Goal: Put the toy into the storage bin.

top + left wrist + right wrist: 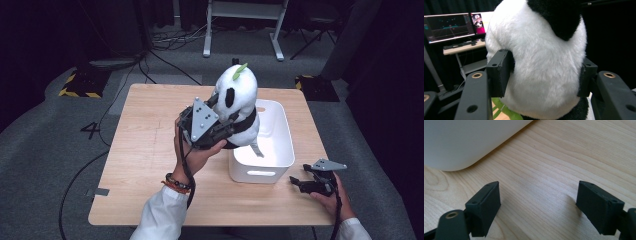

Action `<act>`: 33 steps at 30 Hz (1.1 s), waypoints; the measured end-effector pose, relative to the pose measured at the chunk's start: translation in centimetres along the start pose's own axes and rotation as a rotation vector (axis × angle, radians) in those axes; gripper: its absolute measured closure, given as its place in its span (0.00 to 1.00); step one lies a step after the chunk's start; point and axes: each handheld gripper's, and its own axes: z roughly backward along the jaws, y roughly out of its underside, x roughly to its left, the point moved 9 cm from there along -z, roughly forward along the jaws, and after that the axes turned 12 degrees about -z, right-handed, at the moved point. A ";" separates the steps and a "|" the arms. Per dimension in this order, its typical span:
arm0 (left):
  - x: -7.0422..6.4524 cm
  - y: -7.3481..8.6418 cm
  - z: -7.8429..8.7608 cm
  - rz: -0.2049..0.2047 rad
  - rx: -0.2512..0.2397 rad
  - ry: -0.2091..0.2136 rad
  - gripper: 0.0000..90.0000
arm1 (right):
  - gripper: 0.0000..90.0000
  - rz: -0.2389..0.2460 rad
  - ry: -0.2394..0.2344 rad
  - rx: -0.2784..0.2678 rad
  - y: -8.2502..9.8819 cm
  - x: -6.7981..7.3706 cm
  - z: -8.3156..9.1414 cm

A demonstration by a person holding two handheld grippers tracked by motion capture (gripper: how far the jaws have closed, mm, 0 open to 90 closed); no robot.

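Fingers [499, 72] of my left gripper [212, 131] squeeze the plush panda [237, 100] above the white bin [280, 160]; my right gripper [312, 184] sits wide open beside the bin.

Lab/studio: black curtains [45, 25], monitors [449, 26] w/ graphs, floor cables [170, 37], hazard tape [80, 92].

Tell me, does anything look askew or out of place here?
Nothing stands out as wrong. The black-and-white plush panda is held by the left gripper over the white plastic bin, and a grey tag hangs from it.
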 end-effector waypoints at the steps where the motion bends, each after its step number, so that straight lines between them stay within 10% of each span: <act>1: -0.5 -0.1 -0.4 -0.009 0.003 0.011 0.46 | 0.22 0.000 0.000 0.000 0.0 0.0 0.0; 33: -7.3 0.5 -6.7 -0.029 0.037 0.158 0.45 | 0.22 0.004 0.000 -0.003 0.0 0.0 0.0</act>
